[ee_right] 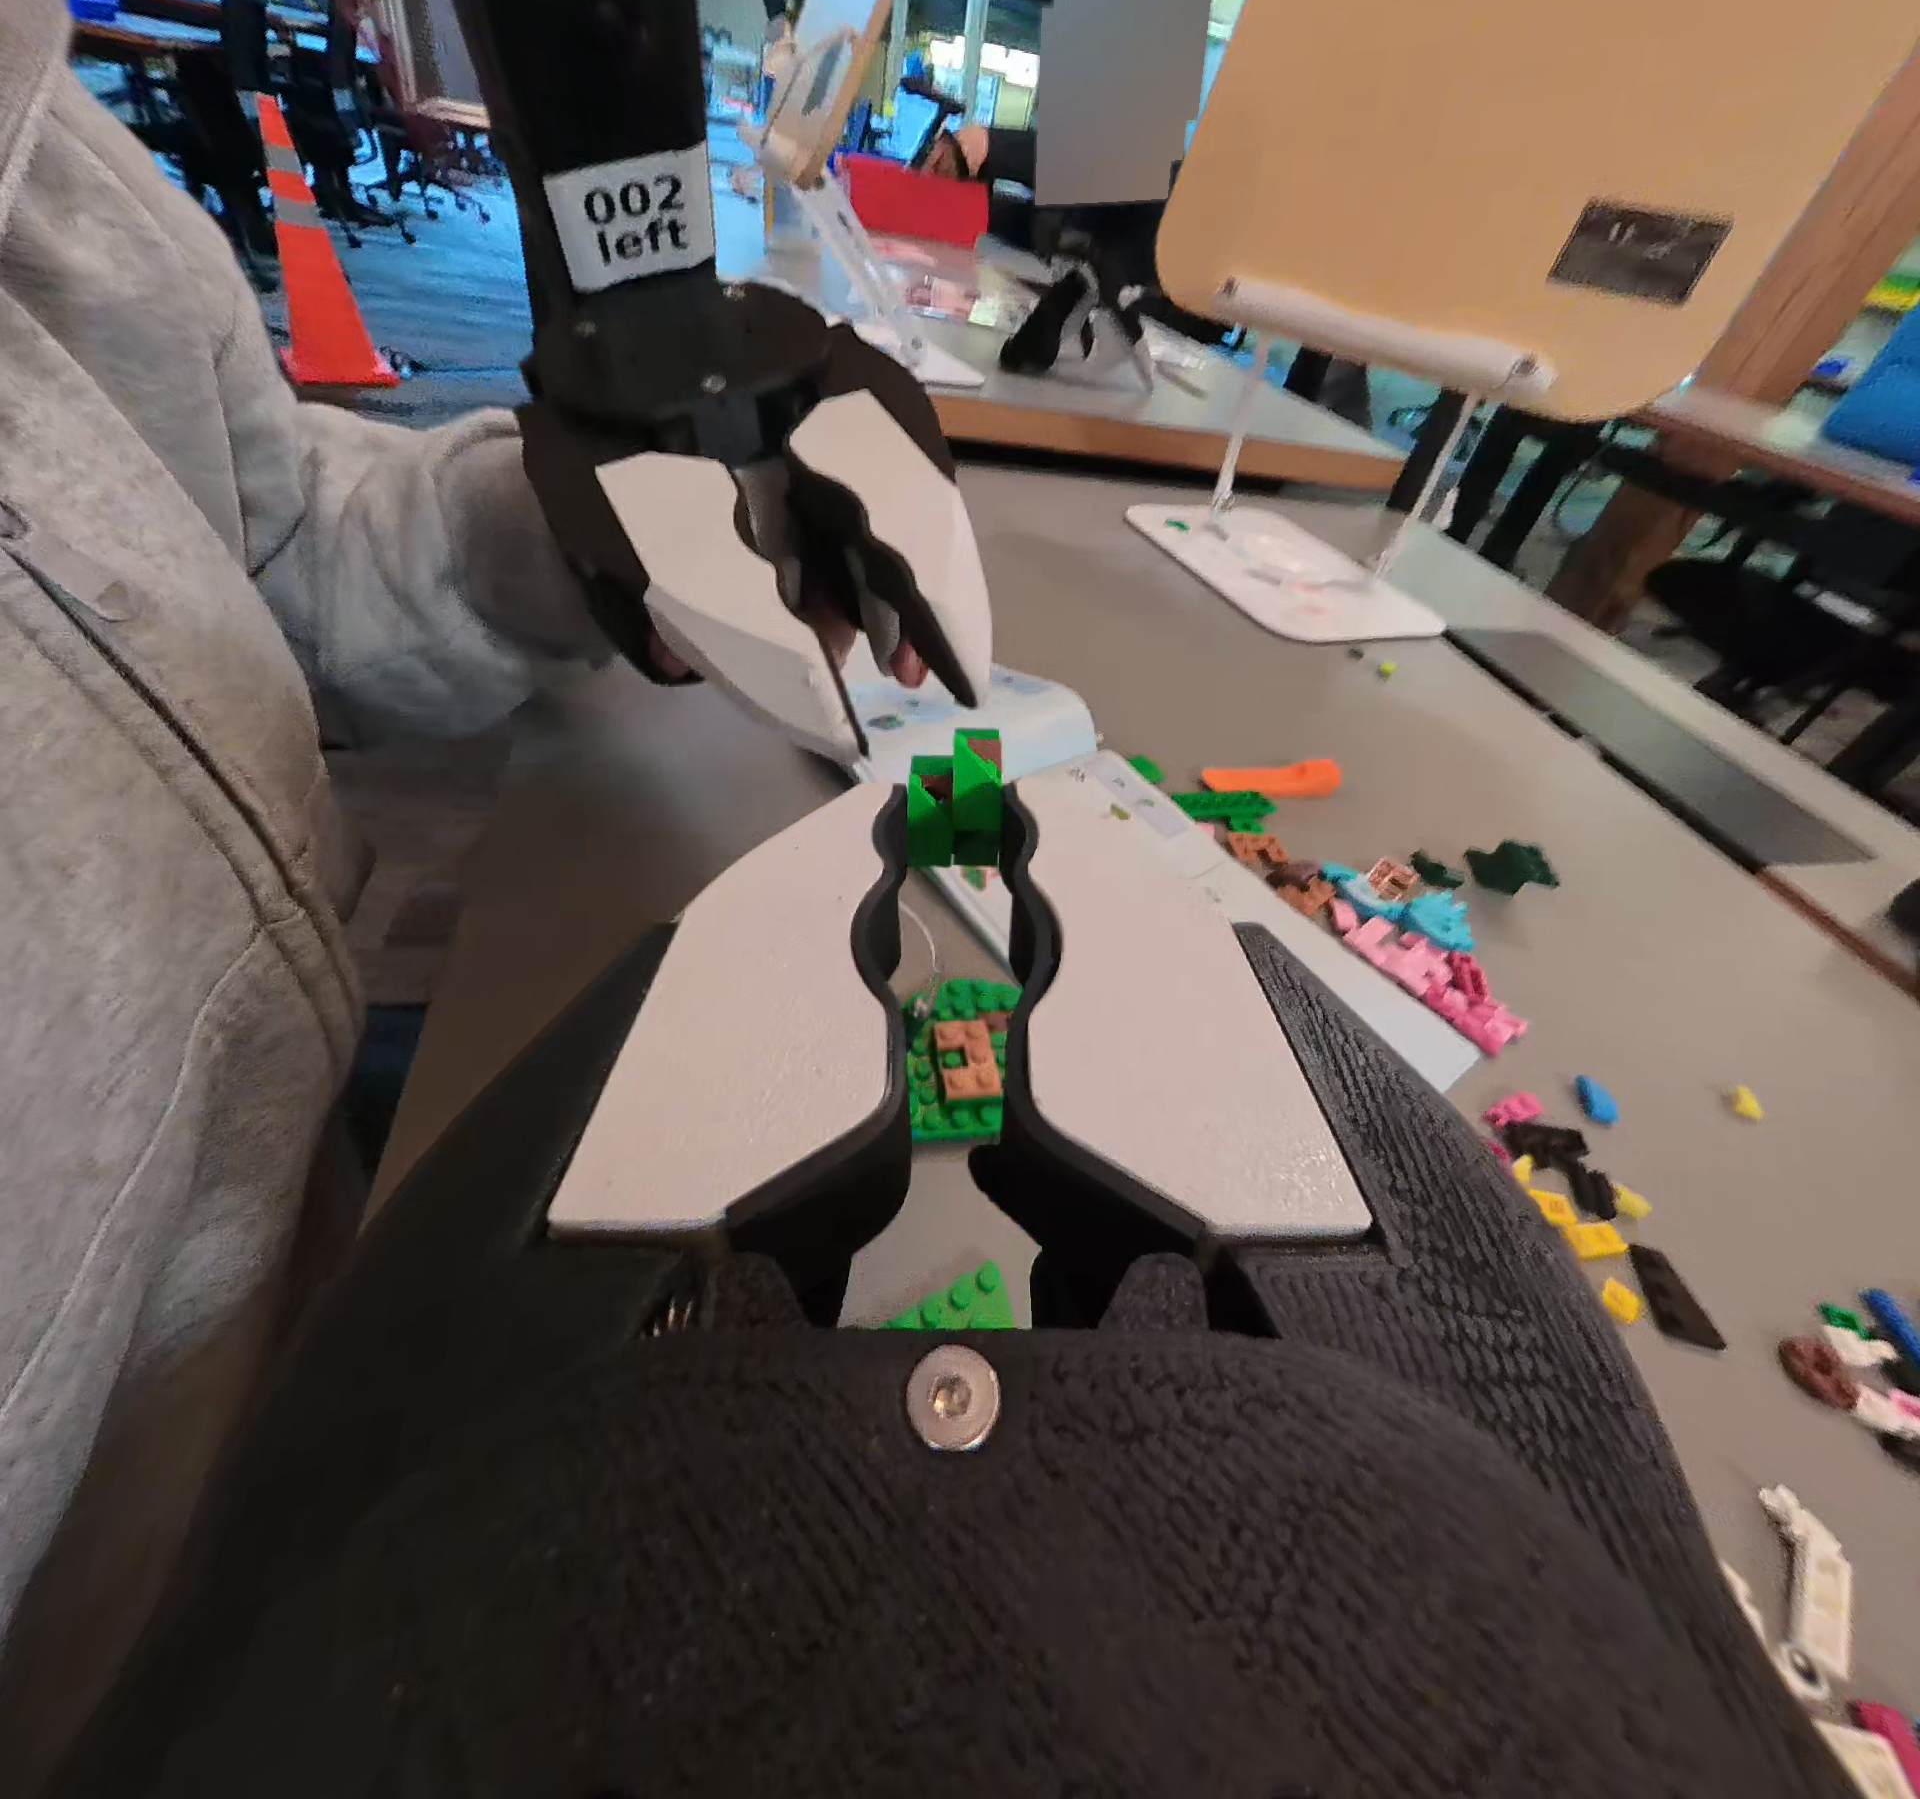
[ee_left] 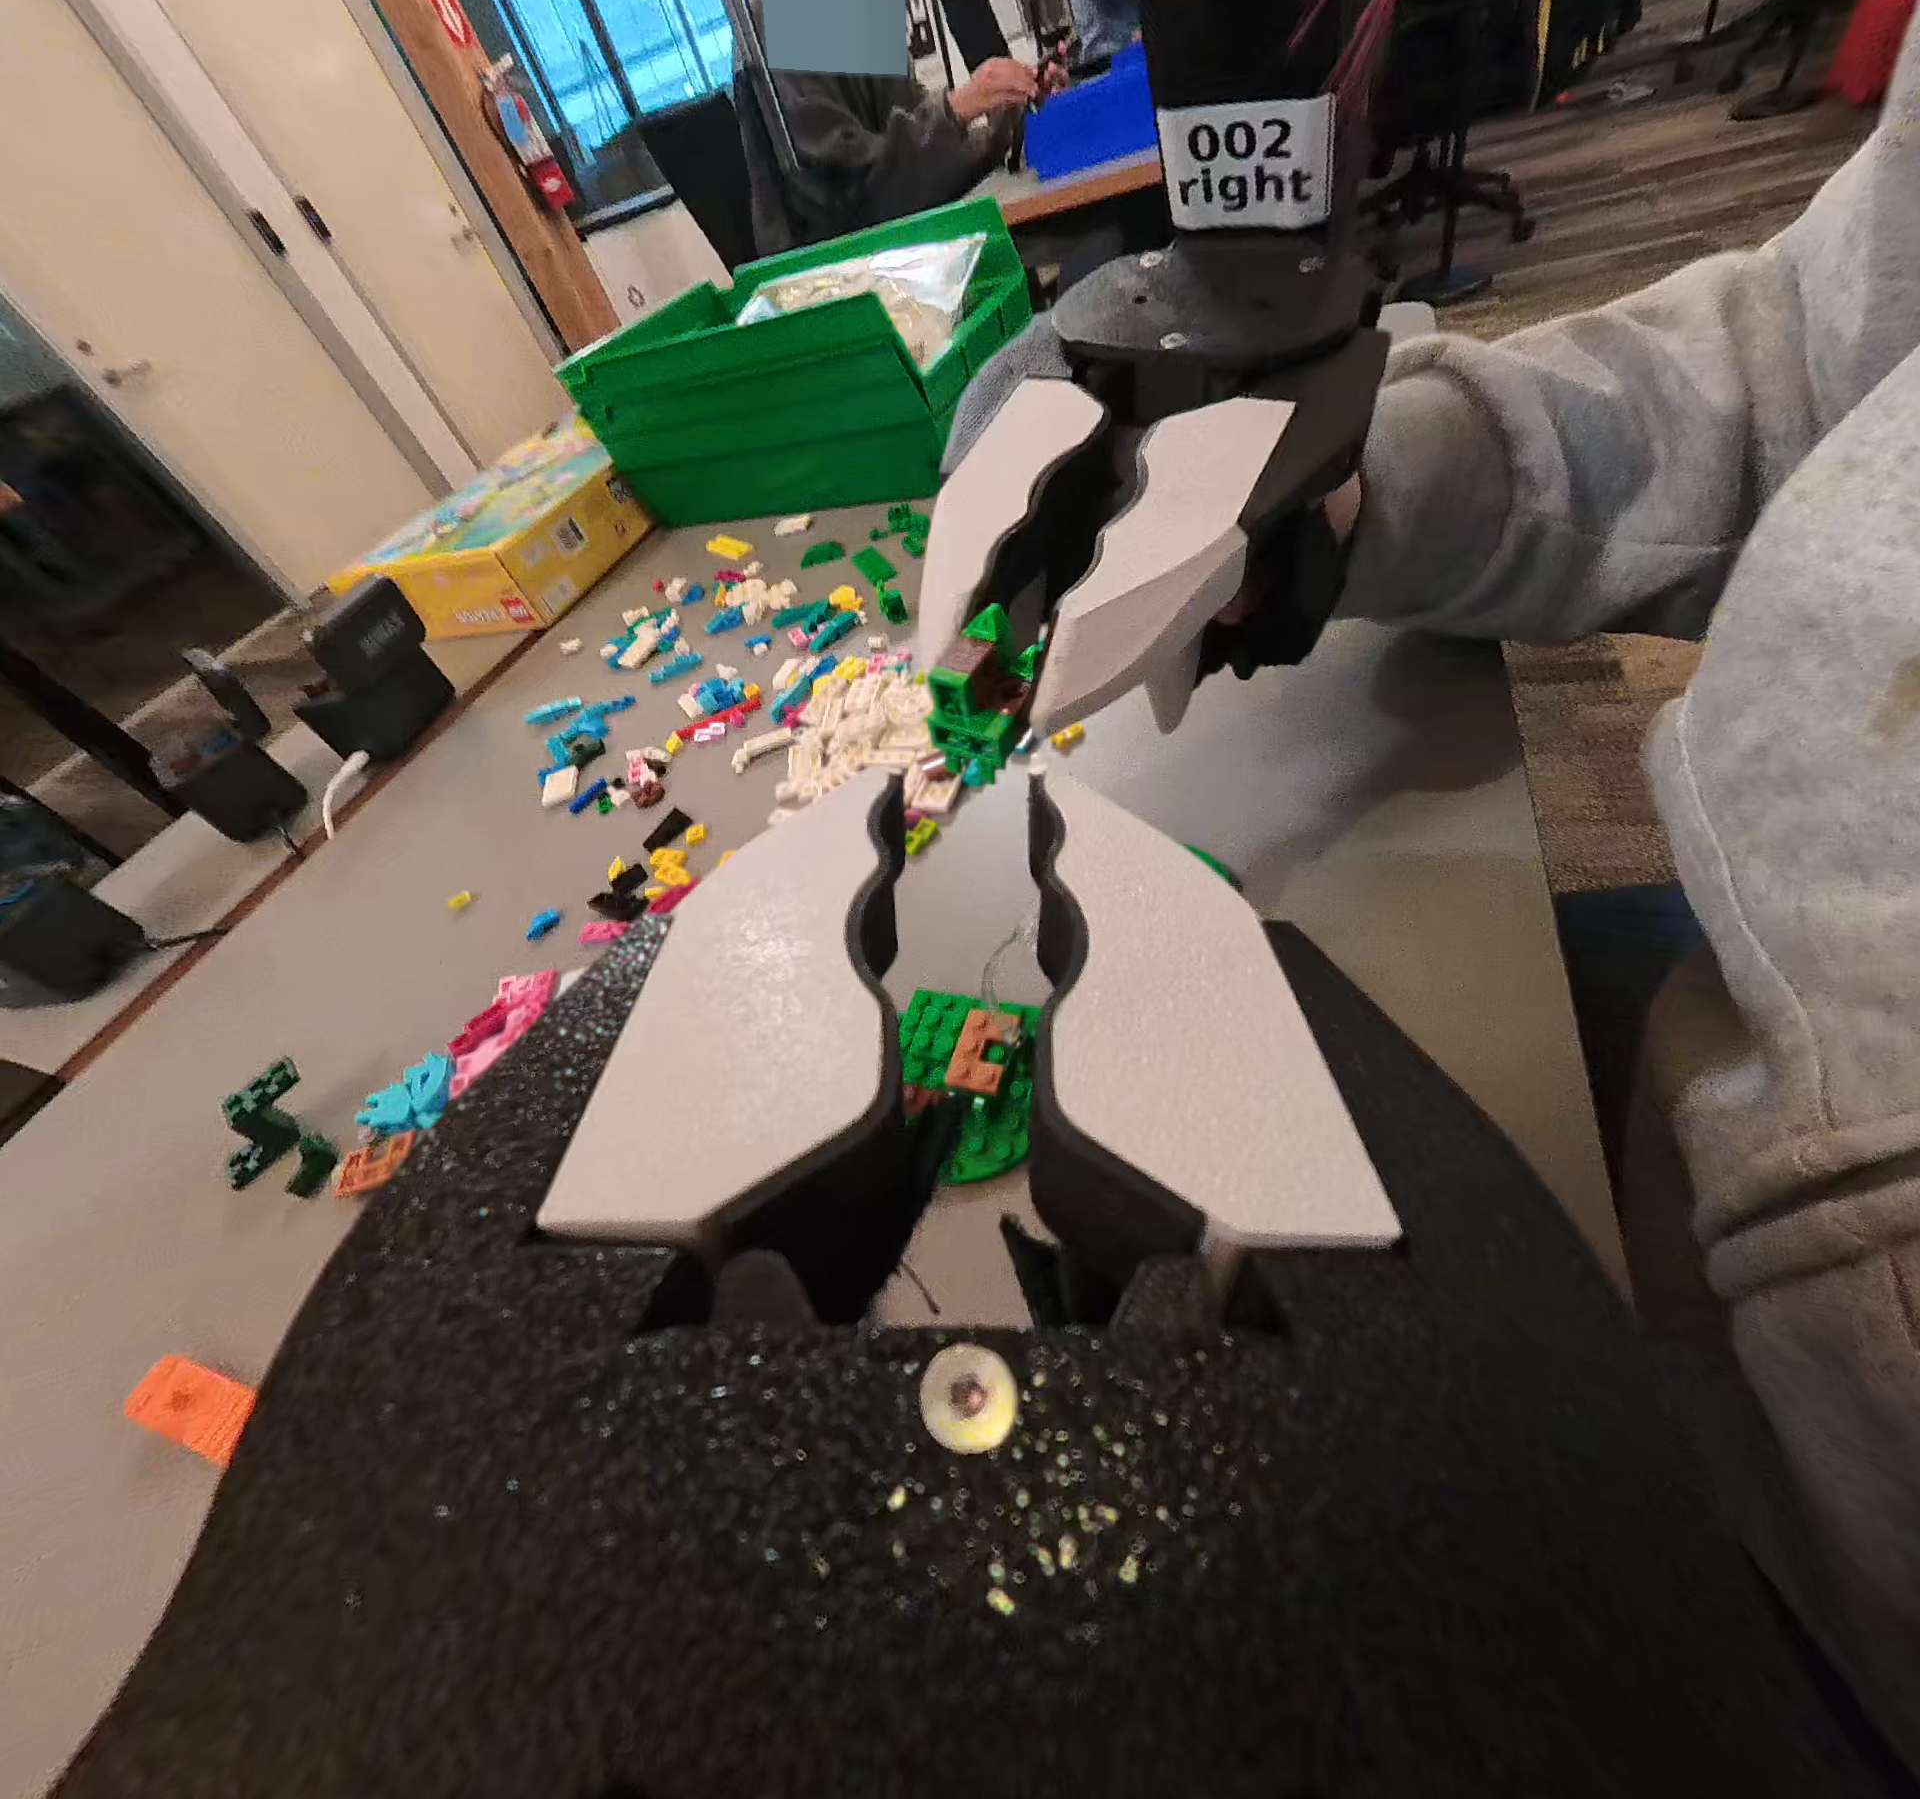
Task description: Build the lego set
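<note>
My right gripper (ee_right: pixel 958 806) is shut on a small green and brown brick assembly (ee_right: pixel 956 804) and holds it above the table. In the left wrist view the right gripper (ee_left: pixel 987 689) comes down from above with the same assembly (ee_left: pixel 977 700) between its pads. My left gripper (ee_left: pixel 964 785) is open and empty, its fingertips (ee_left: pixel 883 793) just short of the assembly. It also shows in the right wrist view (ee_right: pixel 914 715), a little beyond the assembly and apart from it. Below both lies a round green plate with tan bricks (ee_left: pixel 966 1074), also seen in the right wrist view (ee_right: pixel 956 1053).
Many loose bricks (ee_left: pixel 831 700) are scattered across the grey table (ee_left: pixel 364 918). Green bins (ee_left: pixel 790 388) and a yellow box (ee_left: pixel 499 544) stand at the far side. An open booklet (ee_right: pixel 1039 710), pink and blue bricks (ee_right: pixel 1423 960) and a white stand (ee_right: pixel 1288 565) lie to the right. Left and right tips are no more than a few centimetres apart.
</note>
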`<state>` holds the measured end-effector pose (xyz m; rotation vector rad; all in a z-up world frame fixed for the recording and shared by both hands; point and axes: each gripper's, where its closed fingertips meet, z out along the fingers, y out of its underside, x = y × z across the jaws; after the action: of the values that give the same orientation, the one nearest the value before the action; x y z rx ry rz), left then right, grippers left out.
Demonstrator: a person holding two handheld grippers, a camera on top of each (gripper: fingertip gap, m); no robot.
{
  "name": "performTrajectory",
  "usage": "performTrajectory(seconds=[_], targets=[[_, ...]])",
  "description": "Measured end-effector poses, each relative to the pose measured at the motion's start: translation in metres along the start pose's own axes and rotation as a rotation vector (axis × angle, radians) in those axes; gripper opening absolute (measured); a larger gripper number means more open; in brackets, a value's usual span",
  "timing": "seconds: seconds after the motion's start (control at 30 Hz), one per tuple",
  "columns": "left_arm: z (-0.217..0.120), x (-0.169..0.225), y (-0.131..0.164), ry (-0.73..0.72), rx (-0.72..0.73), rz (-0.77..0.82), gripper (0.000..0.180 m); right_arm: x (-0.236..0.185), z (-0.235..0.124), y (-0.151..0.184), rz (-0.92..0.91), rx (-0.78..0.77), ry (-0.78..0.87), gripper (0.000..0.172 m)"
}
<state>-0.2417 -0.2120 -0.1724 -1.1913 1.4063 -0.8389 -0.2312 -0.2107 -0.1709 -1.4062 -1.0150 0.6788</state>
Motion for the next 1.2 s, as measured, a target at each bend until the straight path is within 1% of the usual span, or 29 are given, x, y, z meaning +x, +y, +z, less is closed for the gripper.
performTrajectory(seconds=[0.03,0.07,0.1,0.37,0.5,0.57,0.6,0.67,0.73,0.8,0.83,0.87,0.97,1.07,1.2], targets=[[0.001,0.002,-0.003,-0.006,0.014,0.006,0.022,-0.001,-0.001,-0.003,-0.011,0.021,0.007,0.015],[0.002,0.004,-0.005,-0.006,0.028,0.011,0.022,-0.001,-0.002,-0.005,-0.020,0.037,0.011,0.019],[0.002,0.006,-0.007,-0.004,0.038,0.011,0.022,-0.002,-0.003,-0.007,-0.025,0.048,0.014,0.015],[0.006,0.020,-0.019,0.077,0.095,-0.042,0.024,-0.008,-0.006,-0.015,-0.099,0.086,0.008,0.015],[0.005,0.018,-0.014,0.078,0.065,-0.030,0.026,-0.007,-0.005,-0.011,-0.107,0.068,0.004,0.015],[0.000,0.011,-0.003,0.066,0.013,-0.018,0.026,-0.004,-0.005,0.005,-0.081,-0.002,-0.017,0.014],[-0.004,0.007,0.008,0.067,-0.034,-0.016,0.026,-0.004,-0.005,0.018,-0.042,-0.054,-0.051,0.014],[-0.013,0.000,0.034,0.080,-0.144,-0.031,0.026,-0.006,-0.005,0.040,0.046,-0.136,-0.120,0.014],[-0.022,-0.005,0.063,0.107,-0.263,-0.055,0.028,-0.009,-0.004,0.060,0.086,-0.208,-0.163,0.014],[-0.029,-0.004,0.090,0.135,-0.404,-0.046,0.033,-0.012,-0.001,0.071,0.099,-0.246,-0.186,0.014],[-0.029,-0.001,0.098,0.156,-0.440,-0.039,0.036,-0.013,0.002,0.073,0.110,-0.252,-0.194,0.014],[-0.029,0.004,0.102,0.189,-0.450,-0.042,0.036,-0.013,0.004,0.075,0.123,-0.259,-0.198,0.014],[-0.020,0.018,0.103,0.287,-0.422,-0.091,0.039,-0.011,0.008,0.076,0.139,-0.271,-0.210,0.014],[-0.013,0.023,0.108,0.338,-0.427,-0.084,0.039,-0.013,0.010,0.082,0.164,-0.320,-0.244,0.015],[-0.003,0.027,0.108,0.389,-0.416,-0.080,0.040,-0.016,0.012,0.088,0.148,-0.363,-0.266,0.015]])
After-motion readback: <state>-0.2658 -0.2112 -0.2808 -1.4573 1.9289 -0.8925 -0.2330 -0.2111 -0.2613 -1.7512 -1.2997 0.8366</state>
